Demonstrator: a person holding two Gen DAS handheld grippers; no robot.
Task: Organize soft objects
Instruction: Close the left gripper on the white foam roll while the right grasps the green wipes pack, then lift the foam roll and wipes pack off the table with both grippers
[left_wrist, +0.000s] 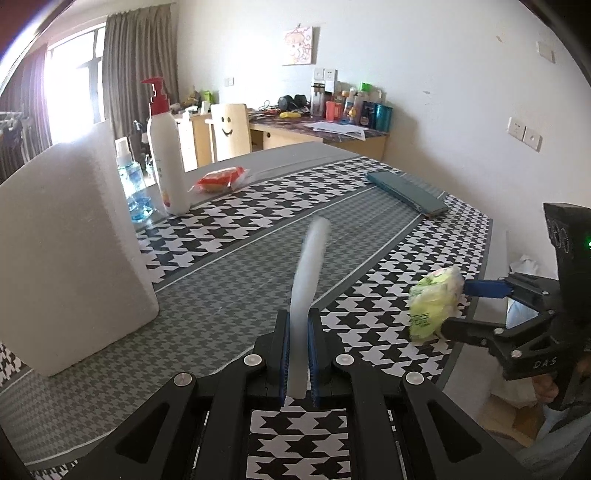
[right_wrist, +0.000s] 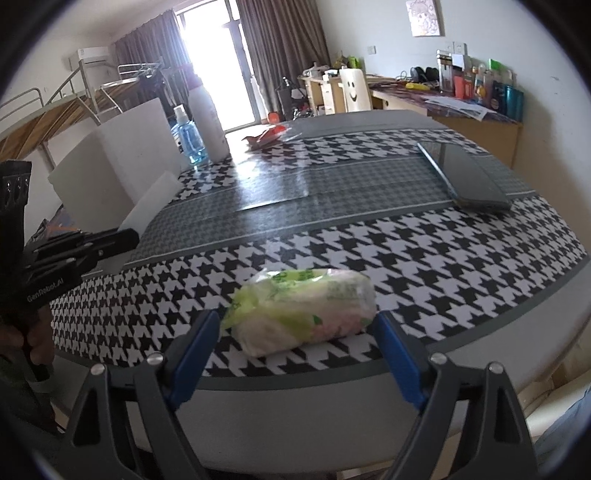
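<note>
Right wrist view: my right tongs (right_wrist: 295, 354) are straddling the tissue pack (right_wrist: 303, 314), wide, needing to close on it, while my left tongs (left_wrist: 298, 354) are pinching a white foam sheet (left_wrist: 308, 273).

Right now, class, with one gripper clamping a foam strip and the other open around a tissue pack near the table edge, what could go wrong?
1. The green-and-white plastic tissue pack lies near the table's edge; the open right gripper could nudge it off.
2. The thin white foam strip pinched by the left gripper sticks out far; swinging it might topple the tall white pump bottle.
</note>
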